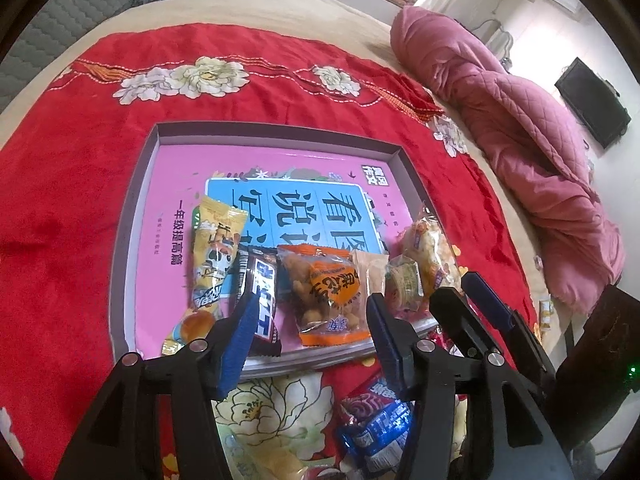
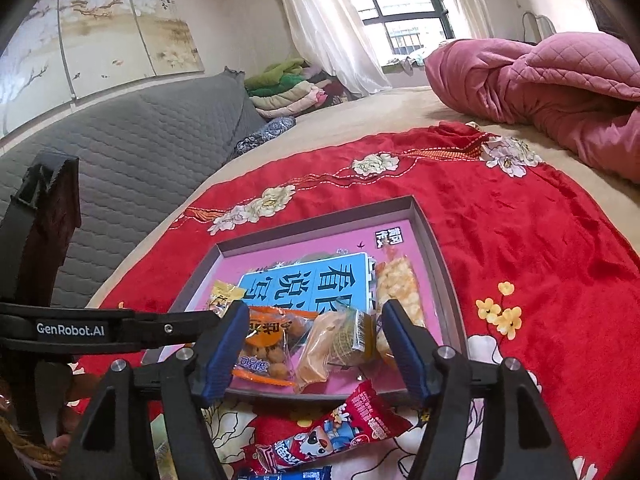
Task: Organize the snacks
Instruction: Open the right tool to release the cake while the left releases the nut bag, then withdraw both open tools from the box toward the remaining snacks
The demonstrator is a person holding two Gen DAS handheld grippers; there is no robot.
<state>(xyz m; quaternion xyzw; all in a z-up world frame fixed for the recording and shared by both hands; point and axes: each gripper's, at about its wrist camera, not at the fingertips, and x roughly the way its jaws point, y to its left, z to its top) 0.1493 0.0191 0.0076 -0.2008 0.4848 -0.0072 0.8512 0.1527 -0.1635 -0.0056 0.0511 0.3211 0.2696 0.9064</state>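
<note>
From the left wrist, the left gripper [image 1: 310,312] is held apart and empty over the tray [image 1: 136,208], where snack packets [image 1: 326,292] are lined up along the near edge. From the right wrist, the right gripper [image 2: 314,328] is spread wide above the tray's near rim, while a red packet [image 2: 332,428] is left outside on the blanket [image 2: 540,248], probably awaiting pickup.

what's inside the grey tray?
The grey tray holds a pink book lying flat, with snack packs in a row along its near edge. The tray floor is covered by the book.
</note>
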